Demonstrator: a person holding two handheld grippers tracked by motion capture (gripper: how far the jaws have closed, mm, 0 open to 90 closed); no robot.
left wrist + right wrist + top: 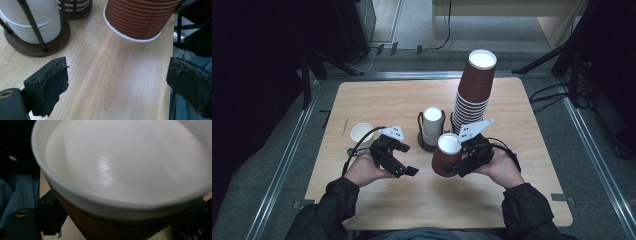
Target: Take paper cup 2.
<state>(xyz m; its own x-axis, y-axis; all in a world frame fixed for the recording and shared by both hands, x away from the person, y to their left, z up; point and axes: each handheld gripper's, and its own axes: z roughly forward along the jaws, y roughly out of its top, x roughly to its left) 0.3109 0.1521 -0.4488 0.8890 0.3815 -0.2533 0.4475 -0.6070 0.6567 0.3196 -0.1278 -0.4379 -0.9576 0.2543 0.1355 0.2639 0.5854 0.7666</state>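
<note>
The right claw (458, 167) grips one brown cup (446, 155) above the table (512, 190), apart from the tall stack (472, 92). The left claw (404, 167) hangs released and empty; where the cup goes I cannot judge.

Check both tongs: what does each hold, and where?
Right tongs clamp a brown paper cup by its ribbed side wall, below the rim. Left tongs are open, holding nothing.

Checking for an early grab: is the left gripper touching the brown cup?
Apart. The left gripper view shows the left gripper open over bare wood, the brown cup well ahead.
</note>
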